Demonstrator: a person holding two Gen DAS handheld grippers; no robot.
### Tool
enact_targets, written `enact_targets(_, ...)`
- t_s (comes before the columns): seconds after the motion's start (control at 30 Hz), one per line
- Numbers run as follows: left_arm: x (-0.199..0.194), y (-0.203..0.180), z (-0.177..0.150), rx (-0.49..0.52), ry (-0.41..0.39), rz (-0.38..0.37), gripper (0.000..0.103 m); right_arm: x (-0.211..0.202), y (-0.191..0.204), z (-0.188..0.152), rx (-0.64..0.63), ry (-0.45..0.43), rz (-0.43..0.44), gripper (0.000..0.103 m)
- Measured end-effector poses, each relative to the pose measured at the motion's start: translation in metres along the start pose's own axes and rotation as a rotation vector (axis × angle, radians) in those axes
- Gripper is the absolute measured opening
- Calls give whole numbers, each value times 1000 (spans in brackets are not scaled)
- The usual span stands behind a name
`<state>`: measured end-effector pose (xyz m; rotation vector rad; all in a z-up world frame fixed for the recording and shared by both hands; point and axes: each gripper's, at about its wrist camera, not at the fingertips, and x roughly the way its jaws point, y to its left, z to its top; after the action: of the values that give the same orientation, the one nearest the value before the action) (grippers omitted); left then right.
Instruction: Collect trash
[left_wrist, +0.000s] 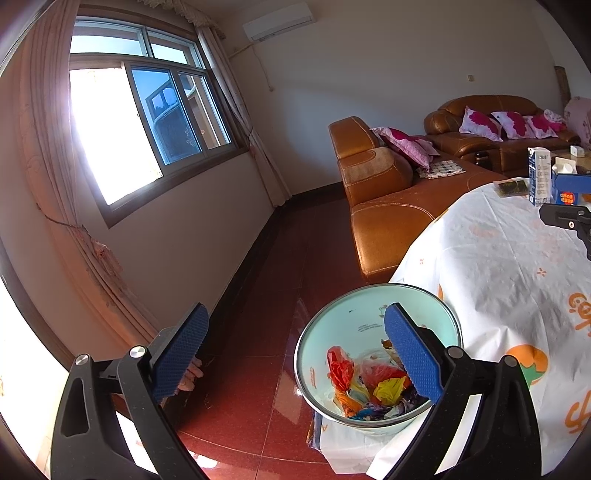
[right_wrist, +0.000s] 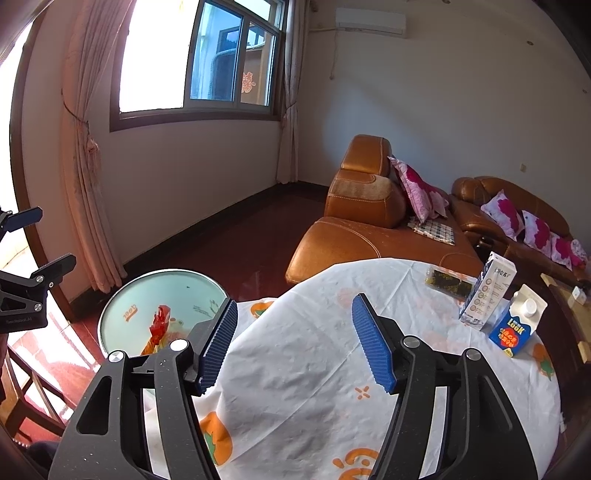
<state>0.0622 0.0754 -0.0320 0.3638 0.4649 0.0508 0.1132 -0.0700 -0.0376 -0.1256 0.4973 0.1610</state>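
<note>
1. Trash bin (left_wrist: 376, 354), pale green, stands on the red floor just beside the round table (left_wrist: 509, 280), with coloured wrappers (left_wrist: 369, 384) inside.
2. Left gripper (left_wrist: 295, 350) hangs beside the bin, jaws spread wide, holding nothing.
3. Right gripper (right_wrist: 295, 343) hovers above the table's cloth, jaws apart, empty.
4. Two cartons, white (right_wrist: 487, 291) and blue (right_wrist: 517, 321), stand upright at the table's far edge, near a dark packet (right_wrist: 448, 282).

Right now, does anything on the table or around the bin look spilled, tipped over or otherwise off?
Nothing stands out. Both cartons stand upright on the table beside a dark packet, with no spill showing. The bin stands upright on the floor at the table's edge, its trash inside. Both grippers are open and empty.
</note>
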Motion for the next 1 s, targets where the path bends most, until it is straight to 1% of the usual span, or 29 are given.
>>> enact_targets(0.1,-1,-1,0,3,-6,3,97,-1,-1,0,0,-5,-3,66)
enact_targets(0.2,-2,-1,1,1,-10,-6,97,-2,0,0,-1,-8,-5,66)
enact_targets(0.33,-2,-4,0,17,-13,-1,97,-3,0,-1,-2,-13,-9,68)
enact_targets(0.57,1,-6,0,18,-1,12,97,-4,-1,-1,-2,-14,-9,69)
enact_targets(0.67,2,-4,0,17,-1,8,97,-4,0,-1,-2,-16,-10,72)
enact_targets(0.77,2,-5,-1,24,-4,13,97,-3,-1,-1,-4,-13,-12,72)
enact_targets(1.0,2,-3,-1,7,1,5,97,-5,-10,-4,-4,-6,-41,72)
